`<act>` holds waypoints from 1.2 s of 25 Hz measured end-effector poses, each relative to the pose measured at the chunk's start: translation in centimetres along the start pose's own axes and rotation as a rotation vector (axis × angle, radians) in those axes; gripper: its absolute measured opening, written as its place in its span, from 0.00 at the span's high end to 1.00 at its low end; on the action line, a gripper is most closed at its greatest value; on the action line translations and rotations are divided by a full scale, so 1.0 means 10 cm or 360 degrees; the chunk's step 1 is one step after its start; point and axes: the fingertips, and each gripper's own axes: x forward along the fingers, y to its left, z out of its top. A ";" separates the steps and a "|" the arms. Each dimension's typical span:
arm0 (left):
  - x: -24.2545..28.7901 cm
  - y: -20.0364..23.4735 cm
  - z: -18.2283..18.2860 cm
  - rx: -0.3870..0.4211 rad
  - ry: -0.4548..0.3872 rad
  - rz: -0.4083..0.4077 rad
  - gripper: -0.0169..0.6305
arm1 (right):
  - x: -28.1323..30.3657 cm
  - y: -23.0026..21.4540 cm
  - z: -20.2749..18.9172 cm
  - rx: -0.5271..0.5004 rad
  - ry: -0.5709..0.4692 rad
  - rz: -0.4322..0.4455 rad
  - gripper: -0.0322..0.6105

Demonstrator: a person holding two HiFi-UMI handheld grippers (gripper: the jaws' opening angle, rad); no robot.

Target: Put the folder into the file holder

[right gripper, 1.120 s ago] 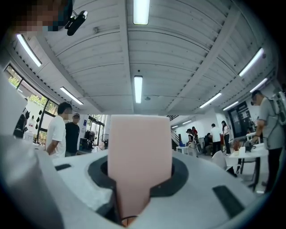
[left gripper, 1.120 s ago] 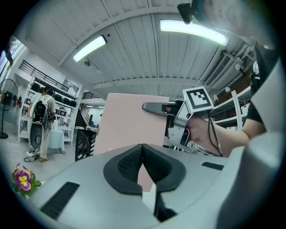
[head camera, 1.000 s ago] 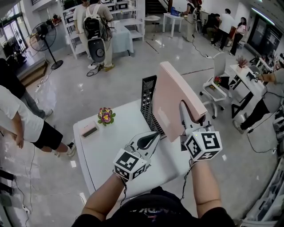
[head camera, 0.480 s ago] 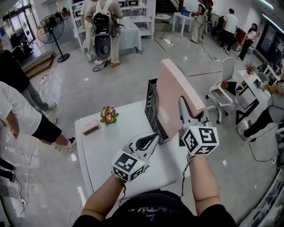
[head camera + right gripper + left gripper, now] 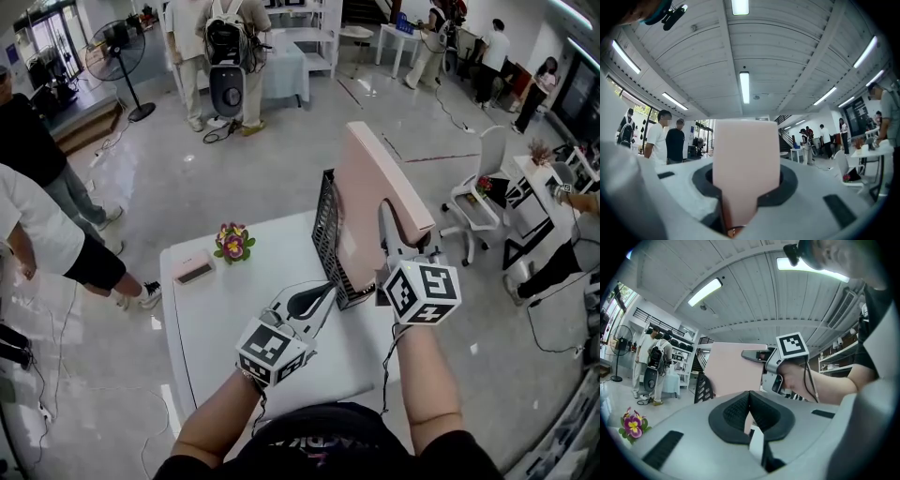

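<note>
Pink folder [image 5: 375, 202] clamped in the right gripper [image 5: 392, 225], tilted upright right against the file holder [image 5: 330, 239].
The right tongs sit mid-width, pads on the folder's near thick edge. The left gripper [image 5: 328, 289] is pinched together with nothing in it, just in front of the holder. The folder's lower corner overlaps the holder's right side; can't tell if it's in a slot. It looks like a stiff board cover, fairly thick and not heavy, smooth enough that it may pivot in a one-edge grip, so I'd grip low on the spine edge. The holder is light black mesh and could slide on the glossy white table [image 5: 225, 319]. A flower [image 5: 232, 242] stands left of the holder. Beyond it is an open hall with a polished floor and people standing.
</note>
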 end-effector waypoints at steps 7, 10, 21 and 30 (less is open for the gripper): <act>-0.06 0.15 -0.06 -0.0024 0.0012 0.0038 0.97 | 0.09 0.08 -0.28 -0.0020 0.0049 -0.0016 0.72; -0.06 0.19 -0.10 -0.0040 0.0025 0.0048 0.97 | 0.11 0.07 -0.41 -0.0006 0.0067 -0.0031 0.72; -0.08 0.16 -0.19 -0.0059 0.0056 0.0032 0.97 | 0.07 0.10 -0.84 -0.0018 0.0146 -0.0089 0.72; -0.17 0.20 -0.26 -0.0082 0.0081 0.0057 0.97 | 0.05 0.11 -1.13 -0.0011 0.0215 -0.0117 0.72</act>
